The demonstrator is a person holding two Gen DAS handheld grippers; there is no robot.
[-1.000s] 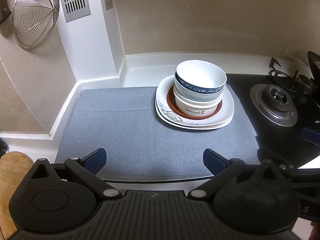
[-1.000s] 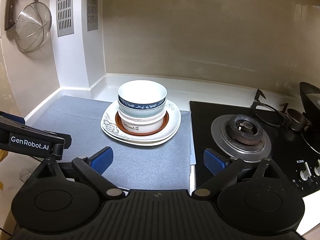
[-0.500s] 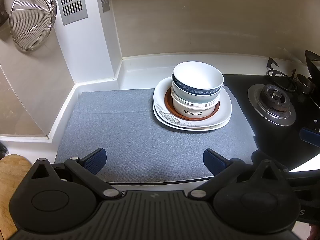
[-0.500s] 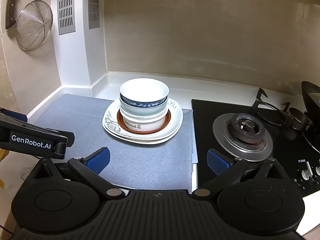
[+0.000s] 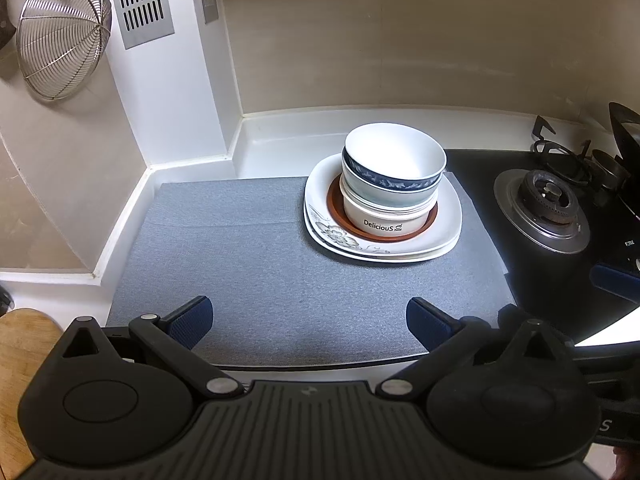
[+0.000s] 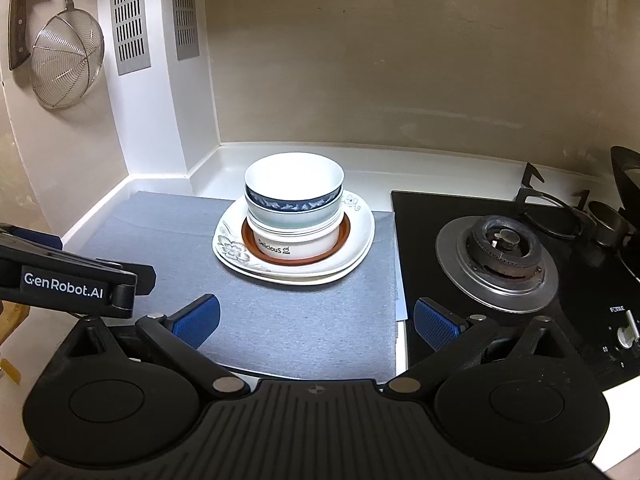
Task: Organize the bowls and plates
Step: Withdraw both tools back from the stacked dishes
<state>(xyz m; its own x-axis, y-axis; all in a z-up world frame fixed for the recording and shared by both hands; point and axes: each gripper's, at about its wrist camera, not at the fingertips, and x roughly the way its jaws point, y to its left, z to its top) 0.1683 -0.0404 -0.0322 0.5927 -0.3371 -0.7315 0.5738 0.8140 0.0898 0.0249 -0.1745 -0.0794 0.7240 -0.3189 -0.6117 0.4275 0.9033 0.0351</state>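
One stack stands on the grey mat (image 5: 240, 264) (image 6: 288, 320): white floral plates (image 5: 448, 236) (image 6: 360, 236) at the bottom, a brown-rimmed dish (image 5: 334, 206) (image 6: 248, 240), a white "Delicious" bowl (image 5: 384, 220) (image 6: 296, 240), and a blue-banded white bowl (image 5: 394, 156) (image 6: 294, 178) on top. My left gripper (image 5: 309, 322) hangs open over the mat's near edge, well short of the stack and empty. My right gripper (image 6: 317, 322) is open too, empty, near the mat's front right corner. The left gripper's body (image 6: 68, 284) shows at the left of the right wrist view.
A black gas hob (image 5: 544, 208) (image 6: 496, 252) with burners lies right of the mat. White walls close the back and left corner. A wire strainer (image 5: 60, 40) (image 6: 66, 60) hangs on the left wall. A wooden board (image 5: 20, 344) sits at the lower left.
Both grippers have drawn back and risen slightly, so the stack sits a little farther away. Both stay open, and the dishes have not moved.
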